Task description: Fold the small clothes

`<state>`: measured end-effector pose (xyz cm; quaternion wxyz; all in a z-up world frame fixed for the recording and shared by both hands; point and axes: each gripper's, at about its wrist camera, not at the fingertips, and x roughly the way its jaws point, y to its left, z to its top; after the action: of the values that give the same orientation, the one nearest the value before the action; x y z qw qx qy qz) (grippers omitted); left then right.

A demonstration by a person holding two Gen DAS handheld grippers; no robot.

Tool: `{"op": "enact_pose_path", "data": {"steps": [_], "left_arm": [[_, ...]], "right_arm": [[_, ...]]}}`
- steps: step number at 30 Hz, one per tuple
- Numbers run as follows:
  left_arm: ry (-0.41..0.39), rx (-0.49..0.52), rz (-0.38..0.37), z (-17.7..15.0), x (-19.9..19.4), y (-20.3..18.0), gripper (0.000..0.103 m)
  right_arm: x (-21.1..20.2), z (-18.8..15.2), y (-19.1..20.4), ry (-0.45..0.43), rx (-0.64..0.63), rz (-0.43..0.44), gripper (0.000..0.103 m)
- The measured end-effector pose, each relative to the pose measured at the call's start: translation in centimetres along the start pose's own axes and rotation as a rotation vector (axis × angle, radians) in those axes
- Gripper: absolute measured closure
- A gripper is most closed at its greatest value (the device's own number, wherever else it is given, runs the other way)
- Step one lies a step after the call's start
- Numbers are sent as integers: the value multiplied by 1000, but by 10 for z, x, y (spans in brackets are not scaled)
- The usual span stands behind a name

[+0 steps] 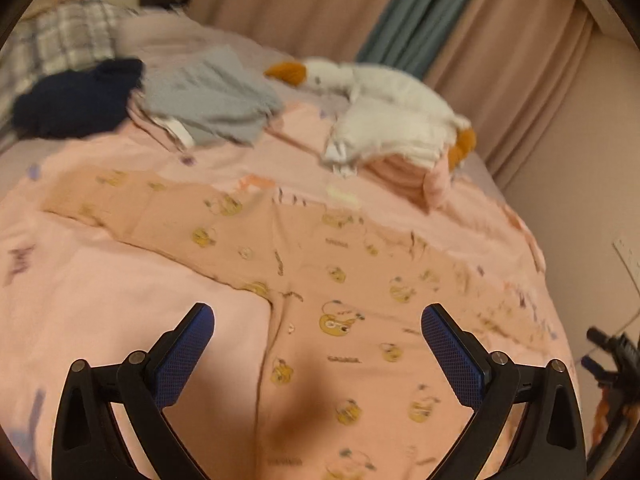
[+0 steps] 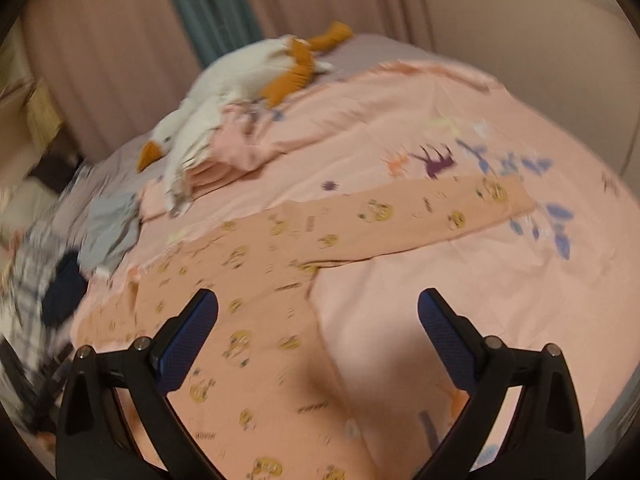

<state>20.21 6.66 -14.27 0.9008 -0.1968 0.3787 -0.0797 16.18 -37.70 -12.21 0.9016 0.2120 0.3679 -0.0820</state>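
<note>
Left hand-held gripper (image 1: 318, 316): jaws spread wide, nothing between them, poised over the torso of a peach baby sleepsuit (image 1: 320, 280) printed with yellow cartoon birds, near its snap placket. Right hand-held gripper (image 2: 318, 302): likewise released and empty, above the garment's right edge, just under the armpit.

Sleepsuit spread flat, front up, on the pink duvet (image 1: 100, 280) of the bed; sleeves out to both sides, the right sleeve (image 2: 420, 216) lying straight and well apart from the body. Not yet folded.

Handling, as a judgement: thin knit cotton, light, limp, no stiffness; likely to drape and drag, and to cling a little to the duvet. Risk of pinching the duvet along with it. Best holds: sleeve cuff or shoulder seam, a single layer at the edge, then carried across the chest.

Farther back: grey garment (image 1: 212, 100), navy garment (image 1: 72, 100), plaid cloth (image 1: 60, 40), white plush goose (image 1: 384, 92) resting on a folded pink stack (image 1: 404, 180). Curtains (image 1: 500, 60) beyond. Motion blur throughout.
</note>
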Motion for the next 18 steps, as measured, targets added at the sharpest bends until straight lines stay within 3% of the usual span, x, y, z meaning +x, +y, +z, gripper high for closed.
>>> {"op": "enact_pose_path", "data": {"steps": [5,9,11,13,15,18], "left_arm": [[209,-171,-92,4,70,34,6],[300,-271,-157,1,99,44,16],[285,-249,-150,3,100,42,21],[293,-228,-128,4,100,42,30],[296,-213,-81,4,101,45,53],[291,-180,9,1,98,46,75]], "right_arm": [[37,15,-55,57,176,-90,5],[52,27,-85,59,206,-155,9],[60,33,-100,54,224,-160,10],[70,36,-114,59,255,-147,12],[81,39,-128,73,297,-126,17],[96,39,-147,104,345,-101,27]]}}
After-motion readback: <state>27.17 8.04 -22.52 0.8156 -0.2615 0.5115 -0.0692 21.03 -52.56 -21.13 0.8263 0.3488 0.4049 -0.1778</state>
